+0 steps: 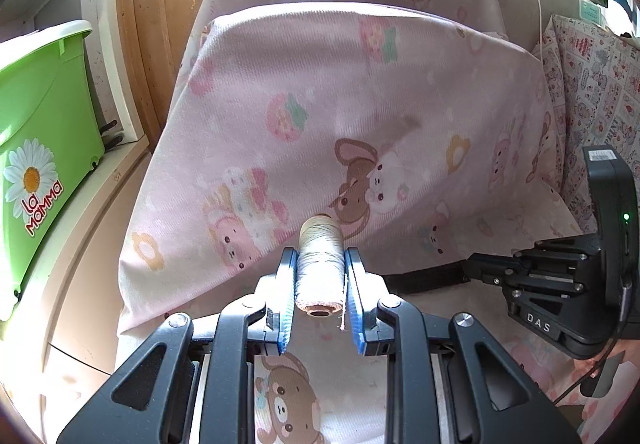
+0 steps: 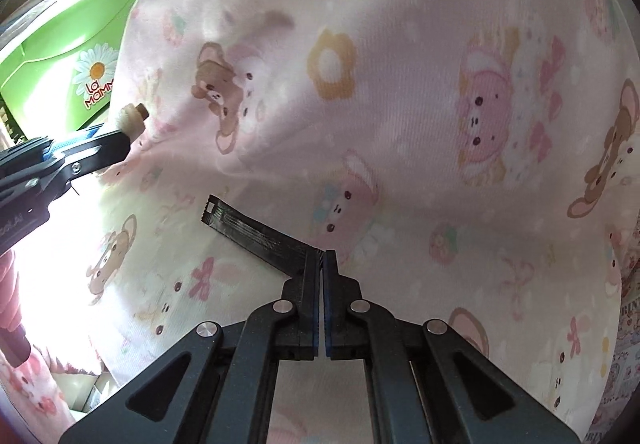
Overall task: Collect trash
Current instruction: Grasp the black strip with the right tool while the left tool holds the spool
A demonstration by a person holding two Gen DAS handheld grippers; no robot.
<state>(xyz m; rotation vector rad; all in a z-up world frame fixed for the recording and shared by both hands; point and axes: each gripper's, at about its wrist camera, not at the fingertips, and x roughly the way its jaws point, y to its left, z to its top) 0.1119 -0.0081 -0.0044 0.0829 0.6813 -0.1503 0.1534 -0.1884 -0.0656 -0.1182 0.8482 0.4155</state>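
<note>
Over the pink bear-print bedsheet (image 1: 360,116), the left tool (image 1: 320,272) grips a cream thread spool (image 1: 320,264) lengthwise for carrying, while at six o'clock the right tool (image 2: 324,260) pinches one end of a black ridged plastic strip (image 2: 256,230) lying toward ten o'clock, ready for lifting.

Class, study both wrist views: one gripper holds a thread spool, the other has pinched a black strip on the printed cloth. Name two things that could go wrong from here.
1. The right gripper grips the black strip only at its very end, so the strip may slip free when lifted.
2. The left gripper clamps the round thread spool by its sides; a loose thread hangs near the spool's near end and might snag or unwind while carried toward the green bin.
</note>
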